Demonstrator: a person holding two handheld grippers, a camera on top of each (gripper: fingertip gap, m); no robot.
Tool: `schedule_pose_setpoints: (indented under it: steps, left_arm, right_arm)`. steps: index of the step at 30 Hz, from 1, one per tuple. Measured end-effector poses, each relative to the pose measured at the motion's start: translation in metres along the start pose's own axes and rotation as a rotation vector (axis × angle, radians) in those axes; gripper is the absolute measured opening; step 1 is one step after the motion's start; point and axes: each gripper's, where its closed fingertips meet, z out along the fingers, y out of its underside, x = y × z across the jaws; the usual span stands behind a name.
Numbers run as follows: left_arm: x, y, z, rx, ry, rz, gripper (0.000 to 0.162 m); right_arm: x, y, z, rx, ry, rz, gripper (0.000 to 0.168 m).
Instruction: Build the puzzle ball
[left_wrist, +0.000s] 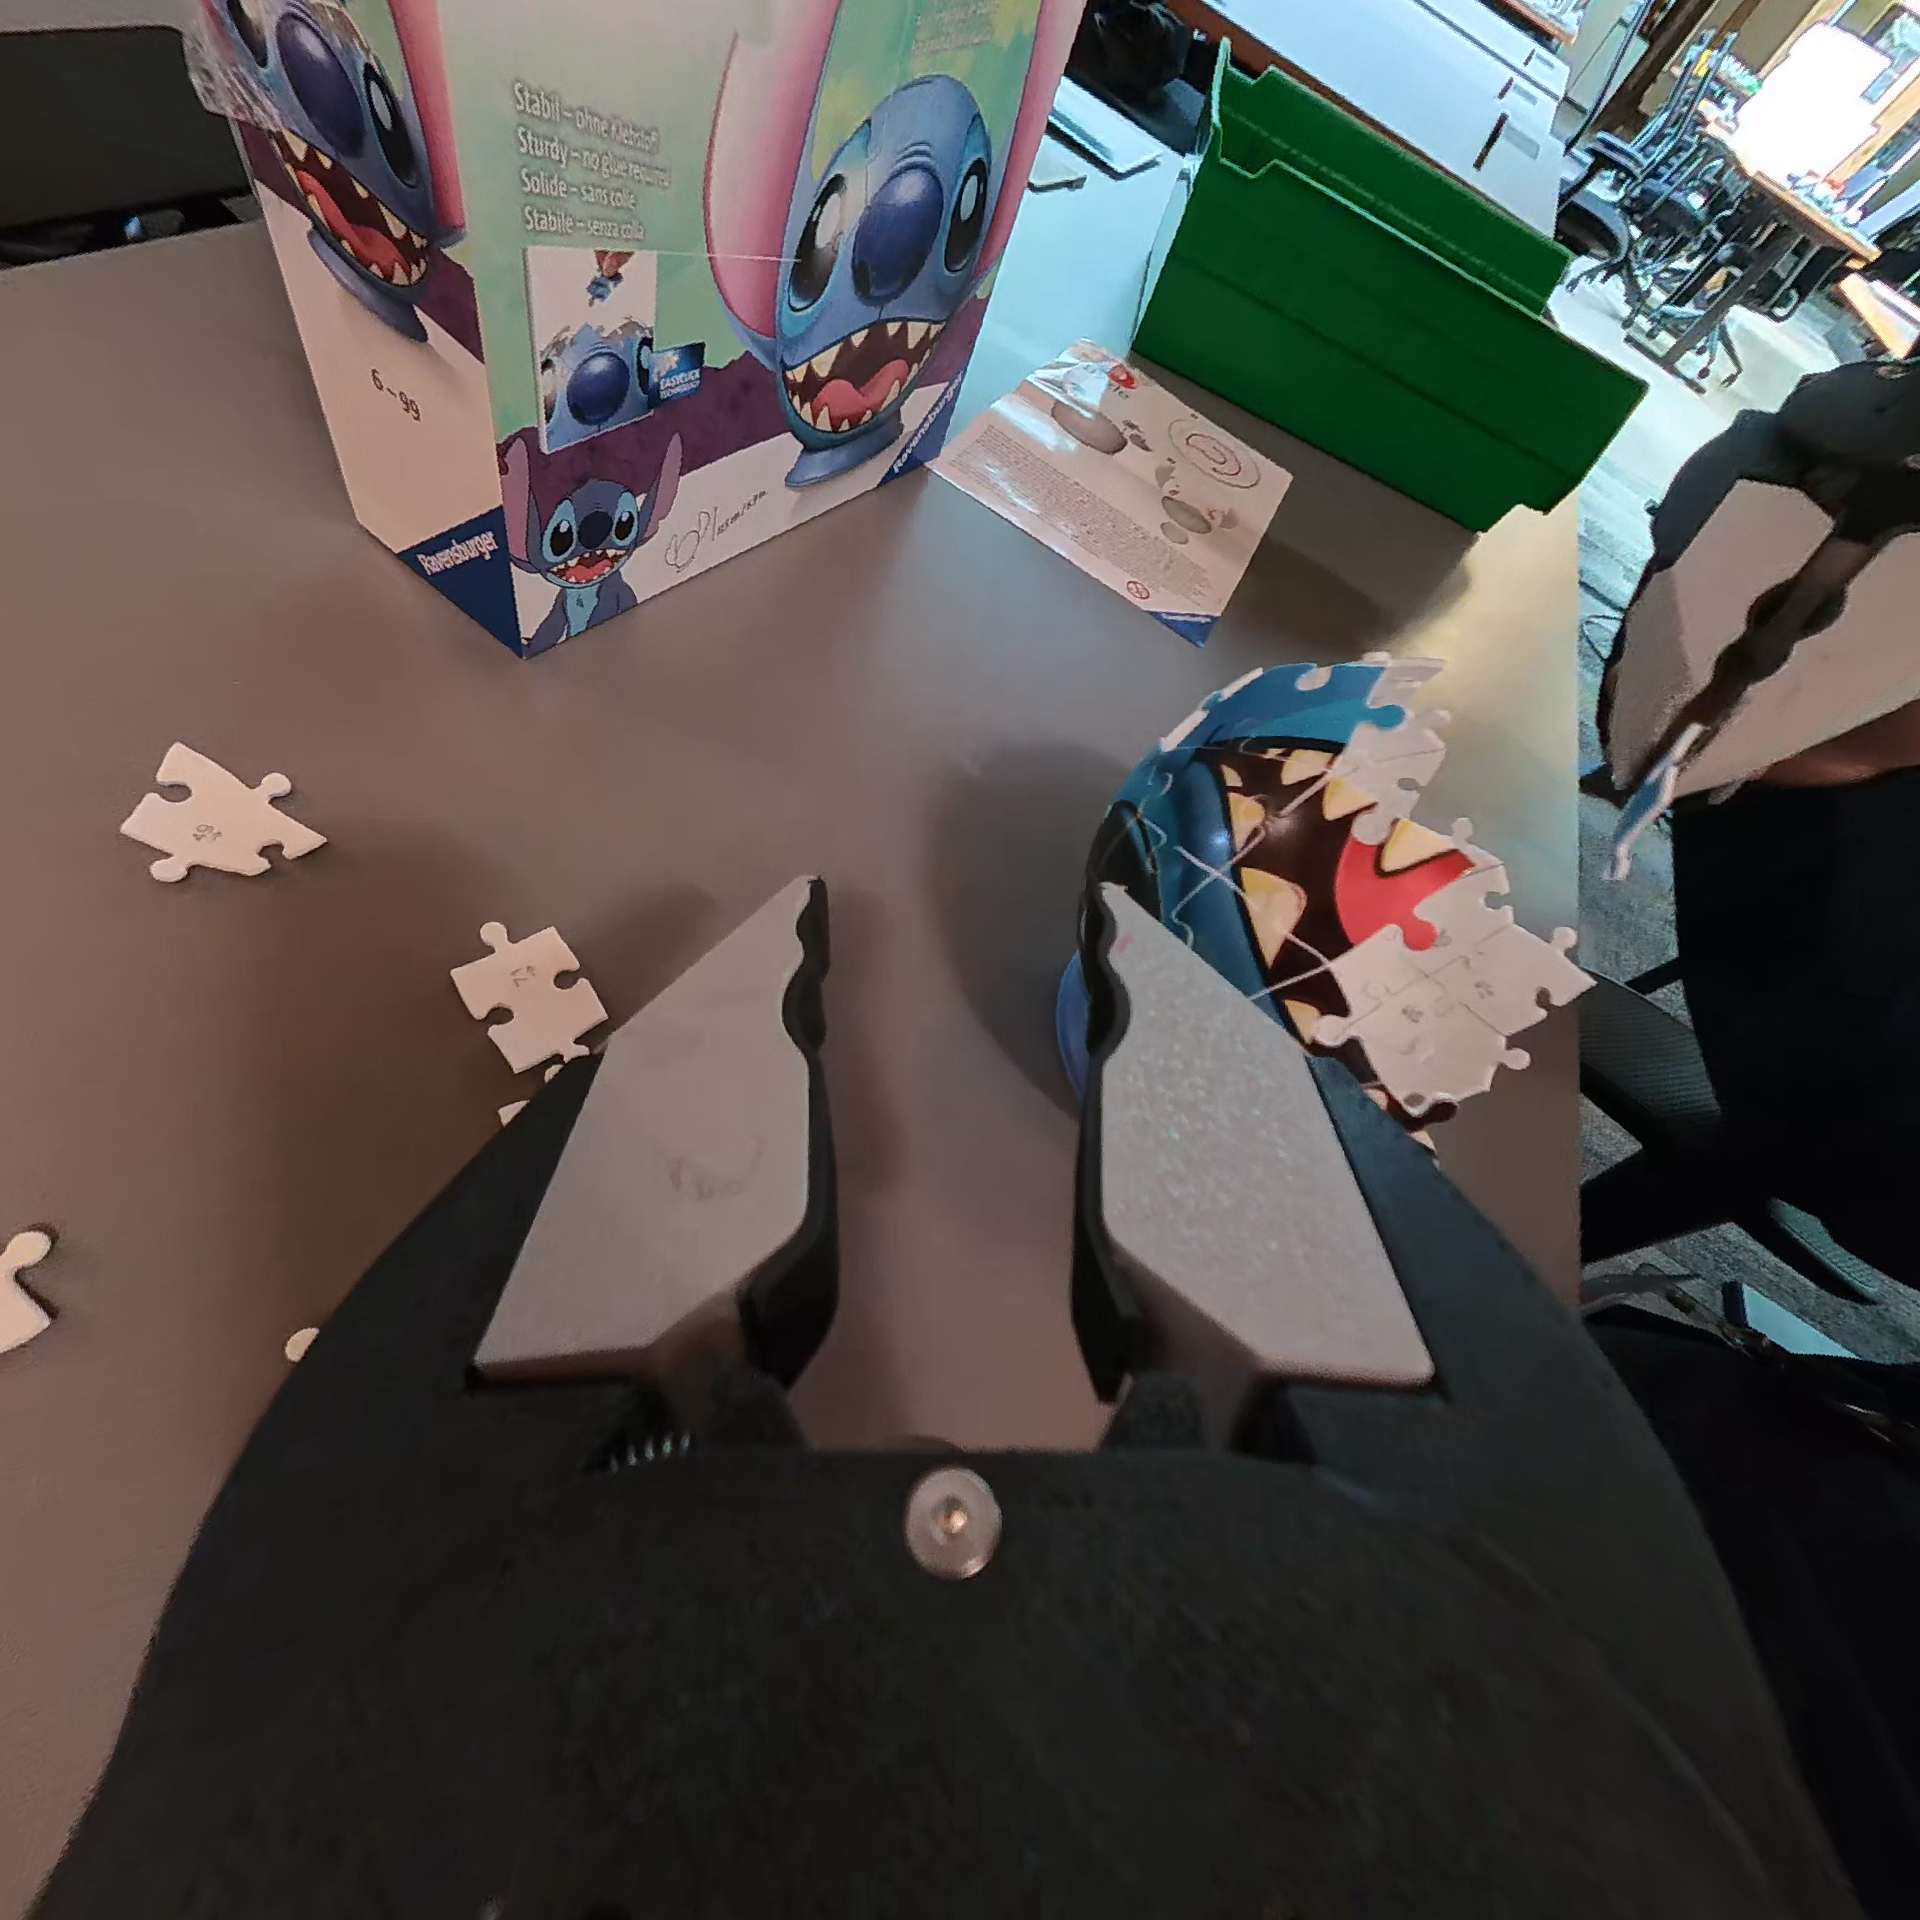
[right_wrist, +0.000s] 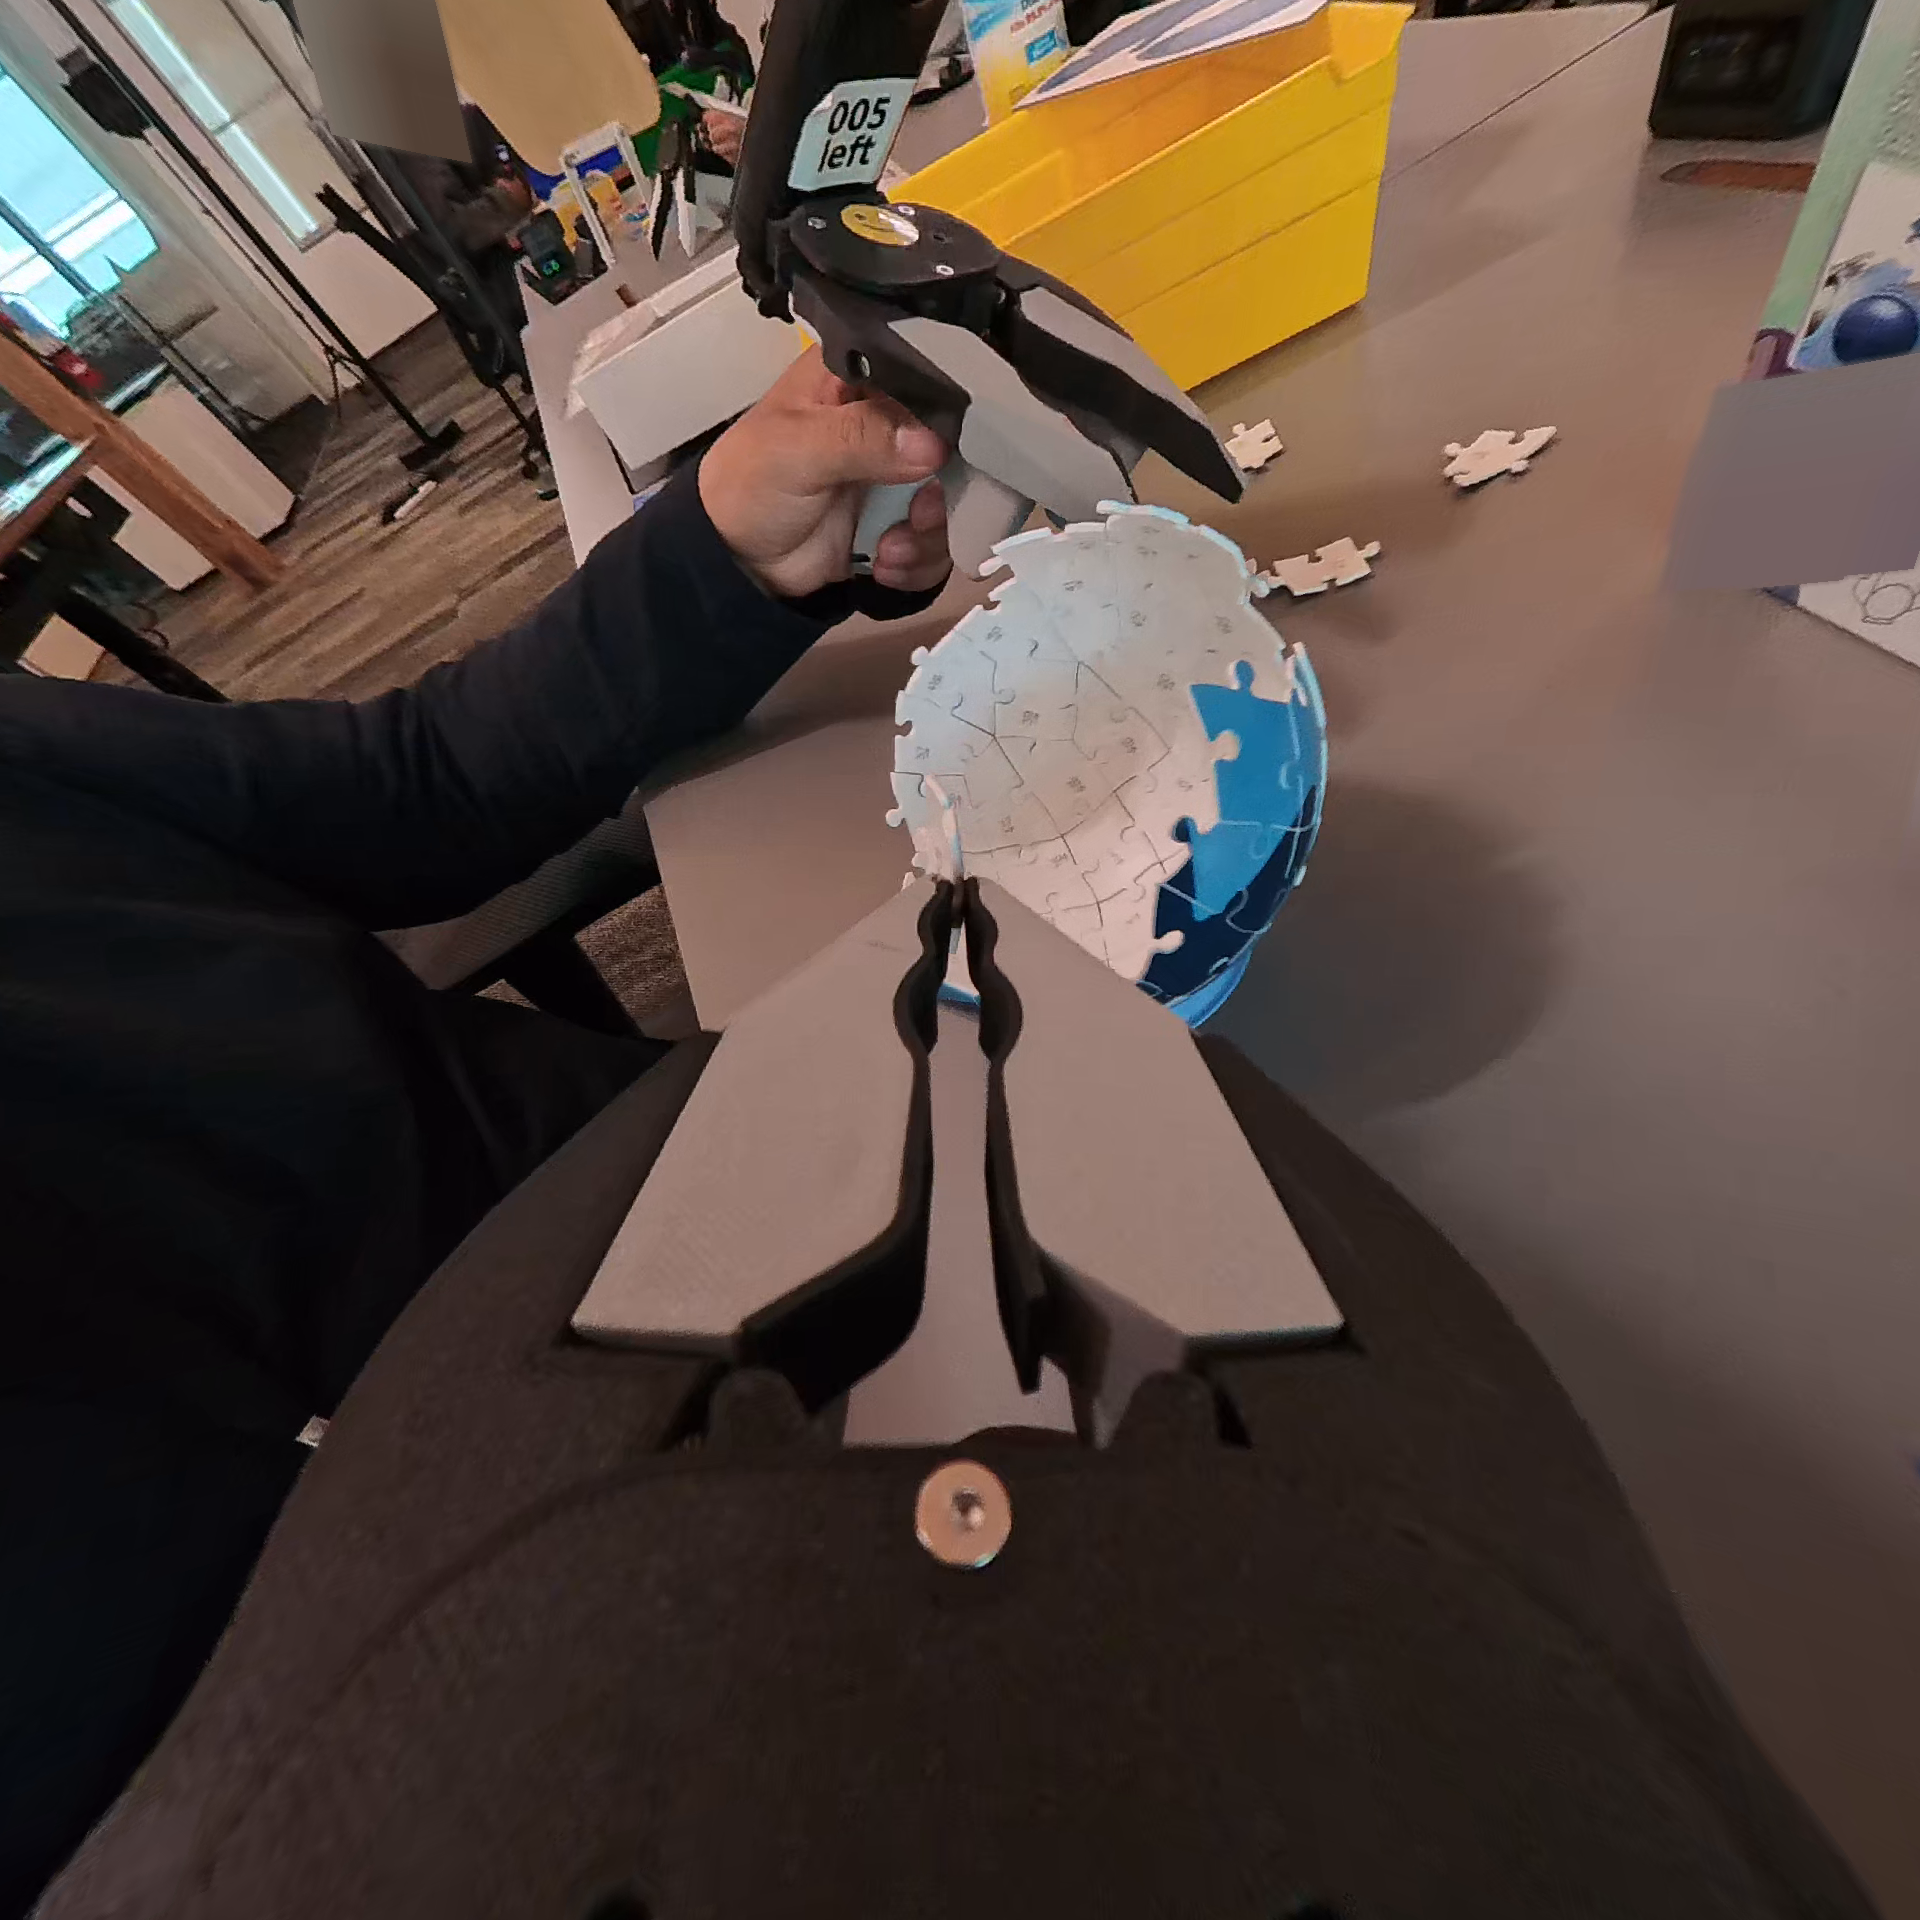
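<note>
The half-built puzzle ball (left_wrist: 1320, 883) stands on a blue base near the table's right edge, showing a toothed mouth and white piece backs. My left gripper (left_wrist: 961, 914) is open and empty, just left of the ball, its right finger in front of it. My right gripper (right_wrist: 954, 883) is shut on a puzzle piece (right_wrist: 951, 831), held edge-on at the ball's open rim (right_wrist: 1101, 758). In the left wrist view it (left_wrist: 1662, 790) hangs off the table's right edge with the blue piece (left_wrist: 1642, 821). The left gripper (right_wrist: 1184, 473) hovers above the ball.
Loose white pieces (left_wrist: 218, 816) (left_wrist: 530, 992) lie on the grey table (left_wrist: 831, 727) to the left. The puzzle box (left_wrist: 644, 312), a leaflet (left_wrist: 1122, 488) and a green bin (left_wrist: 1371, 301) stand behind. A yellow bin (right_wrist: 1174, 208) and more pieces (right_wrist: 1496, 454) lie beyond the ball.
</note>
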Motion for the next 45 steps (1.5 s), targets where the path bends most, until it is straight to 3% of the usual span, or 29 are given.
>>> schedule_pose_setpoints:
  steps: [15, 22, 25, 29, 35, 38, 42, 45]
  left_arm:
    - [-0.001, 0.005, 0.003, -0.024, -0.005, 0.007, 0.047]
    - [0.004, -0.012, -0.003, 0.028, 0.076, -0.003, 0.044]
    - [0.007, -0.021, -0.001, -0.001, 0.147, -0.043, 0.046]
    - [0.002, -0.032, 0.01, -0.046, 0.131, 0.009, 0.05]
    - [0.039, -0.048, 0.009, -0.11, 0.478, -0.07, 0.081]
    - [0.049, -0.036, 0.006, -0.152, 0.509, 0.05, 0.087]
    - [0.048, -0.022, 0.008, -0.171, 0.35, 0.27, 0.087]
    - [0.06, -0.027, 0.003, -0.168, 0.339, 0.311, 0.087]
  right_arm:
    - [-0.005, -0.009, -0.003, 0.042, 0.027, -0.084, 0.0]
    - [-0.003, -0.037, -0.003, 0.073, 0.177, -0.29, 0.0]
    - [0.003, -0.046, 0.008, 0.005, 0.249, -0.407, 0.0]
    - [0.019, -0.046, 0.03, -0.138, 0.34, -0.551, 0.0]
    - [0.045, -0.041, 0.045, -0.271, 0.447, -0.675, 0.0]
    - [0.051, -0.037, 0.047, -0.307, 0.474, -0.7, 0.0]
    - [0.055, -0.033, 0.053, -0.319, 0.482, -0.717, 0.0]
    - [0.058, -0.035, 0.056, -0.31, 0.503, -0.734, 0.0]
